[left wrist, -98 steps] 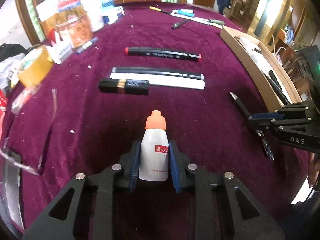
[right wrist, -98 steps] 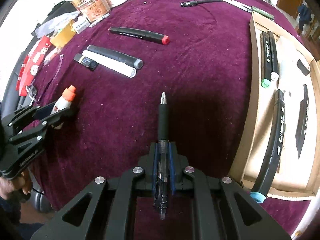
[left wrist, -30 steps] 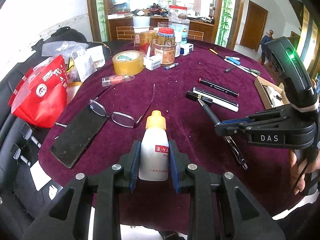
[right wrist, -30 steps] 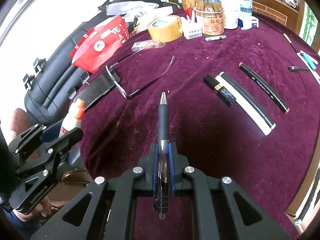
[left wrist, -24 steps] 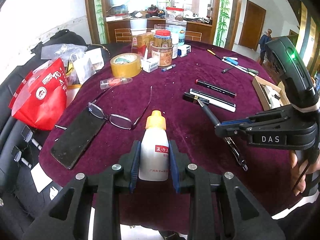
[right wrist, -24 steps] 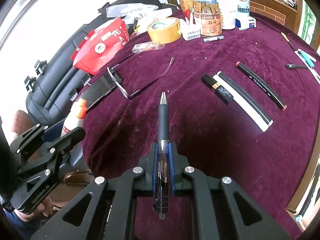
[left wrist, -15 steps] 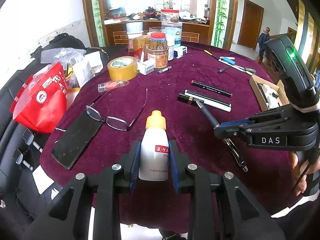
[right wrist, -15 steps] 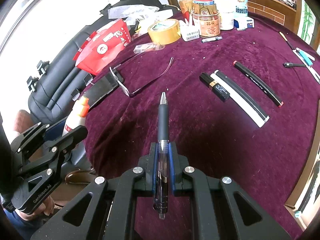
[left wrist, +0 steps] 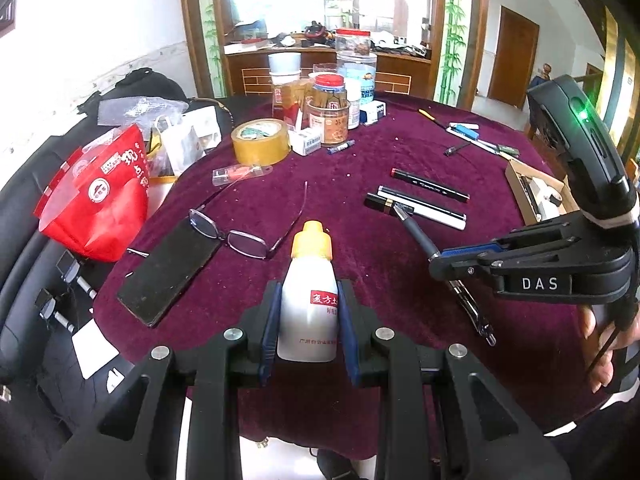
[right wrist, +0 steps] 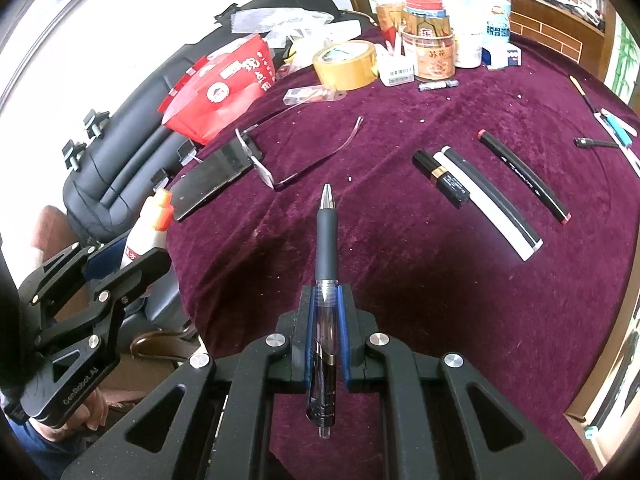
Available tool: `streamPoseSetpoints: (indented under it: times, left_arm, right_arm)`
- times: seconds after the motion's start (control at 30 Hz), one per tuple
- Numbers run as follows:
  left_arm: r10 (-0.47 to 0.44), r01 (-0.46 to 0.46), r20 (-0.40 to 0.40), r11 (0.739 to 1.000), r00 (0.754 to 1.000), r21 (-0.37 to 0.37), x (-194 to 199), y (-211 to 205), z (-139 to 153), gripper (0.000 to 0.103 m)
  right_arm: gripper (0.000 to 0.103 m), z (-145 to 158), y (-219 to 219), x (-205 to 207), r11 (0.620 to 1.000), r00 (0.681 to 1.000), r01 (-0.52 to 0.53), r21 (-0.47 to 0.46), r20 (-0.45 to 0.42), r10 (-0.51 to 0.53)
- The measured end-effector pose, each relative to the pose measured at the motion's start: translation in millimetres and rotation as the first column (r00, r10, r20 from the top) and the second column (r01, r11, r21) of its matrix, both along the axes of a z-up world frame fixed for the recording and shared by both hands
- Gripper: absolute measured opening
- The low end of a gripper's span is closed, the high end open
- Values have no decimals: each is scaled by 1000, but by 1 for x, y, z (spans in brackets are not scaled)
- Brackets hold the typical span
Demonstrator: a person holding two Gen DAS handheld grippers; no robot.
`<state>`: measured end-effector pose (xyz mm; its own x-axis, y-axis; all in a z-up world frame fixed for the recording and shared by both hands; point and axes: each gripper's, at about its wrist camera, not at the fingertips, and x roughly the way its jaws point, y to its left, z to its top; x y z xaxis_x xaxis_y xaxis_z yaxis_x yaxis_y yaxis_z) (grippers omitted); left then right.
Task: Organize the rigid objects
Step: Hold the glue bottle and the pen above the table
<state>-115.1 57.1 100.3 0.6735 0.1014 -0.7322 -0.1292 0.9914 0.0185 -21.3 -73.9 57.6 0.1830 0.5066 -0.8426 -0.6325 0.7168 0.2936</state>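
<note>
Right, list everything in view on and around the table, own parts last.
bottle: 1, white with orange cap, in left claw
pen: 1, black and clear, in right claw
markers: 3, black and white, mid table
lipstick tube: 1, black and gold, touching the white marker
glasses: 1, thin frame, partly on phone
phone: 1, black, near edge
tape roll: 1, tan, far side
red bag: 1, off the table's left edge
tablecloth: 1, purple
left claw: 1, black, shut
right claw: 1, black, shut
</note>
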Motion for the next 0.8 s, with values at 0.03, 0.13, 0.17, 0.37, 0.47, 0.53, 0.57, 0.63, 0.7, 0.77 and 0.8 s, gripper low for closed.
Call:
streamPoseSetpoints:
  times: [0.03, 0.13, 0.17, 0.37, 0.47, 0.53, 0.57, 0.63, 0.7, 0.77, 0.8]
  left_arm:
    - [1, -1, 2, 1000, 1000, 0, -1, 0, 0, 25]
    - [1, -1, 10, 1000, 1000, -1, -1, -1, 2, 25]
    - [0, 0, 11, 1000, 1000, -3, -1, -1, 2, 25]
    - [-7, 7, 21, 1000, 1000, -6, 0, -4, 2, 25]
    - [-8, 9, 24, 1000, 1000, -9, 0, -4, 2, 25]
    - [-10, 10, 29, 1000, 1000, -11, 0, -4, 3, 25]
    - [-11, 11, 31, 1000, 999, -12, 0, -4, 3, 25]
    - [-12, 13, 33, 1000, 999, -14, 0, -3, 3, 25]
    - [-12, 13, 35, 1000, 999, -16, -1, -2, 3, 25]
    - [-11, 12, 38, 1000, 999, -15, -1, -2, 3, 25]
    - [-12, 13, 41, 1000, 999, -18, -1, -1, 4, 25]
  right_arm:
    - [10, 1, 0, -1, 1000, 1000, -2, 0, 3, 2]
    - [10, 3, -2, -1, 1000, 1000, -3, -3, 6, 3]
    - [10, 3, -3, -1, 1000, 1000, -2, -4, 7, 2]
    - [10, 6, -7, 0, 1000, 1000, 8, -14, 12, -8]
    - [10, 7, -8, -1, 1000, 1000, 12, -18, 15, -12]
    - [10, 8, -9, -1, 1000, 1000, 14, -21, 17, -13]
    - [10, 9, -9, -2, 1000, 1000, 15, -23, 18, -14]
    - [10, 10, -8, -2, 1000, 1000, 17, -24, 21, -17]
    - [10, 12, -8, -2, 999, 999, 20, -25, 25, -20]
    - [10, 13, -9, -2, 999, 999, 27, -25, 24, -26]
    - [10, 15, -9, -2, 999, 999, 30, -27, 27, -29]
